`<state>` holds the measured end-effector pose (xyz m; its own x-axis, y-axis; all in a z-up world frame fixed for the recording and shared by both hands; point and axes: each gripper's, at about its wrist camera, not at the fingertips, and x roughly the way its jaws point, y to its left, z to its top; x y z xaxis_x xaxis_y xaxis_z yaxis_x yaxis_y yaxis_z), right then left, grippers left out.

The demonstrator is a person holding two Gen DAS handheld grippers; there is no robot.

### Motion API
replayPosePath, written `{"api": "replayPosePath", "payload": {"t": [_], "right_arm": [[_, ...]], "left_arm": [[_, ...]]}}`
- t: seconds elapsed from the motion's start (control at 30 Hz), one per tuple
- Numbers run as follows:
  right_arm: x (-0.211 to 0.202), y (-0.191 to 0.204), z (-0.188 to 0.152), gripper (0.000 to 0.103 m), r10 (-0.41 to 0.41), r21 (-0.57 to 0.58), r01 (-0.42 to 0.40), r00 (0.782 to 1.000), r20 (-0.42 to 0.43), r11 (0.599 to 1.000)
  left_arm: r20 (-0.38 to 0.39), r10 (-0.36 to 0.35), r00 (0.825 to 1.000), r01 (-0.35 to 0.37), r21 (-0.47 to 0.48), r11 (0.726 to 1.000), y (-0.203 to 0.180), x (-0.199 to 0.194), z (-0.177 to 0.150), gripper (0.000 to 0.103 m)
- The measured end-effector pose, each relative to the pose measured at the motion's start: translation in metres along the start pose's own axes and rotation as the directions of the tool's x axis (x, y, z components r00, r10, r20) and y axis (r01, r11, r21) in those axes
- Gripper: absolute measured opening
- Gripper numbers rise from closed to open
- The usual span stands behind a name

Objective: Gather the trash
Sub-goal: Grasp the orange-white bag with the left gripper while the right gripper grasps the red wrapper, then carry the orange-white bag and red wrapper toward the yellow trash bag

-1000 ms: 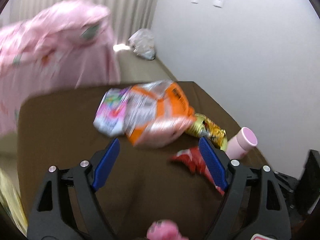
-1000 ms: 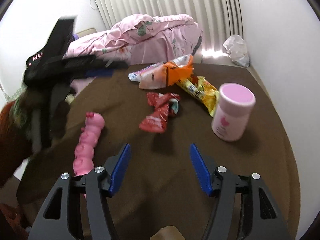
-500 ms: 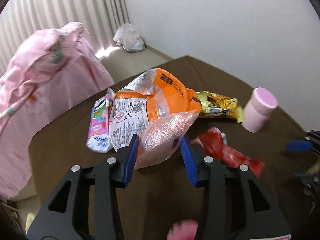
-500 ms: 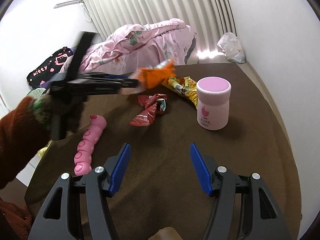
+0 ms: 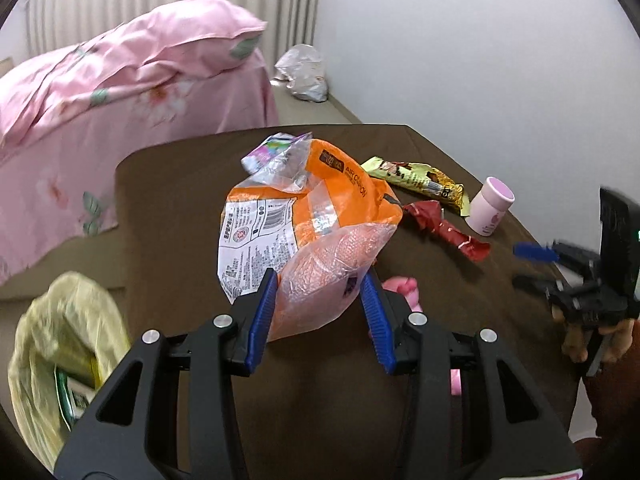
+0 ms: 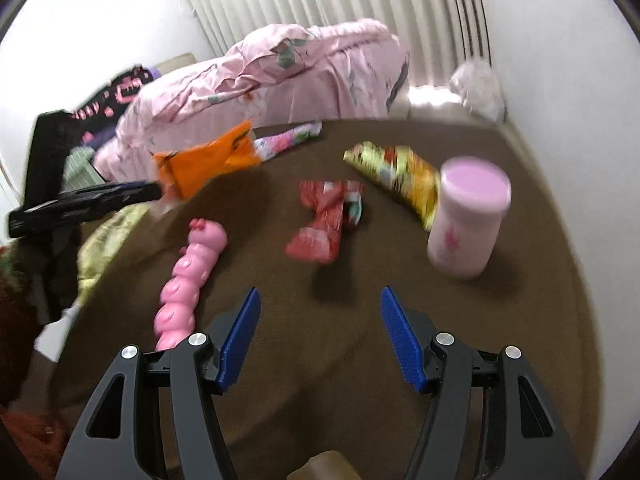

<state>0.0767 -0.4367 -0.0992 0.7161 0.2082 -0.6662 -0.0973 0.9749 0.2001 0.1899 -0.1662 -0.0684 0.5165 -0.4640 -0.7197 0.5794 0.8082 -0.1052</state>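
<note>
My left gripper [image 5: 320, 308] is shut on an orange snack bag [image 5: 308, 236] and holds it up above the brown table [image 5: 168, 208]. The bag also shows in the right wrist view [image 6: 200, 164], hanging from the left gripper over the table's left edge. A red wrapper [image 6: 326, 220], a yellow wrapper [image 6: 396, 176] and a pink-patterned wrapper [image 6: 292, 140] lie on the table. My right gripper [image 6: 320, 336] is open and empty, just short of the red wrapper.
A pink bottle [image 6: 466, 220] stands at the right. A pink caterpillar toy [image 6: 188, 272] lies at the left. A yellow-green trash bag [image 5: 60, 360] sits open beside the table's left edge. A pink bed [image 5: 120, 80] lies behind.
My left gripper closed on the orange bag and lifted it off the table toward the left edge. My right gripper moved forward toward the red wrapper and stayed open.
</note>
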Motion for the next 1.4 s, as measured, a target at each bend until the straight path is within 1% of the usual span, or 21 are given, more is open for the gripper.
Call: {"api": "replayPosePath", "payload": {"t": [0.07,0.17,0.27,0.33,0.4,0.47,0.57,0.6,0.63,0.7,0.73,0.77,0.8,0.83,1.0,1.23,1.4], "right_arm": [[0.008,0.006,0.017,0.059,-0.009,-0.031,0.009,1.000,0.009,0.999],[0.032,0.012,0.036,0.059,-0.028,-0.058,0.026,0.999,-0.030,0.998],[0.059,0.014,0.047,0.059,-0.061,-0.084,0.056,0.996,-0.061,0.995],[0.072,0.011,0.054,0.059,-0.072,-0.058,0.069,0.995,-0.063,0.996],[0.082,0.004,0.060,0.059,-0.061,-0.018,0.060,0.997,-0.045,0.998],[0.089,-0.002,0.065,0.059,-0.044,0.011,0.044,0.998,-0.044,0.999],[0.101,-0.005,0.067,0.058,-0.023,0.036,0.026,0.997,-0.077,0.999],[0.105,-0.005,0.066,0.054,-0.015,0.037,0.018,0.995,-0.094,0.999],[0.106,-0.004,0.065,0.053,-0.009,0.035,0.012,0.995,-0.100,0.999],[0.102,0.000,0.060,0.050,0.002,0.022,0.000,0.996,-0.093,1.000],[0.099,0.003,0.059,0.045,0.007,0.013,-0.006,0.996,-0.087,1.000],[0.095,0.004,0.058,0.042,0.012,0.006,-0.012,0.996,-0.086,1.000],[0.092,0.007,0.057,0.034,0.019,0.000,-0.019,0.996,-0.085,1.000],[0.088,0.009,0.057,0.029,0.024,-0.010,-0.025,0.996,-0.081,1.000],[0.067,0.020,0.055,0.029,0.006,-0.055,-0.008,0.999,-0.045,0.998],[0.036,0.030,0.051,0.028,0.035,-0.052,-0.034,0.999,0.009,0.998],[0.021,0.038,0.052,0.028,0.021,-0.074,-0.019,0.999,0.031,0.997]], "left_arm": [[0.010,0.007,1.000,-0.007,-0.008,1.000,0.001,-0.004,-0.007,0.041],[0.015,-0.026,1.000,0.026,-0.025,0.999,-0.003,-0.011,-0.018,0.041],[0.012,-0.036,0.999,0.036,-0.039,0.999,-0.007,-0.011,-0.024,0.042],[-0.001,-0.043,0.999,0.043,-0.060,0.997,-0.006,-0.009,-0.027,0.042],[-0.003,-0.052,0.999,0.052,-0.087,0.995,-0.003,-0.008,-0.028,0.042],[0.008,-0.060,0.998,0.061,-0.116,0.991,0.001,-0.009,-0.029,0.042],[0.025,-0.061,0.998,0.064,-0.138,0.988,0.002,-0.012,-0.030,0.042],[0.029,-0.056,0.998,0.060,-0.142,0.988,0.002,-0.012,-0.031,0.042],[0.033,-0.053,0.998,0.057,-0.145,0.988,0.001,-0.013,-0.032,0.042],[0.041,-0.050,0.998,0.056,-0.153,0.987,0.000,-0.014,-0.035,0.042],[0.044,-0.048,0.998,0.055,-0.156,0.986,-0.001,-0.015,-0.037,0.042],[0.047,-0.048,0.998,0.055,-0.159,0.986,-0.001,-0.016,-0.038,0.042],[0.051,-0.050,0.997,0.057,-0.163,0.985,-0.002,-0.017,-0.040,0.042],[0.053,-0.050,0.997,0.059,-0.166,0.984,-0.002,-0.017,-0.040,0.042],[0.084,-0.051,0.995,0.065,-0.167,0.984,-0.002,-0.029,-0.037,0.042],[0.124,-0.047,0.991,0.066,-0.160,0.985,-0.003,-0.050,-0.036,0.042],[0.132,-0.044,0.990,0.067,-0.174,0.983,-0.001,-0.054,-0.038,0.042]]}}
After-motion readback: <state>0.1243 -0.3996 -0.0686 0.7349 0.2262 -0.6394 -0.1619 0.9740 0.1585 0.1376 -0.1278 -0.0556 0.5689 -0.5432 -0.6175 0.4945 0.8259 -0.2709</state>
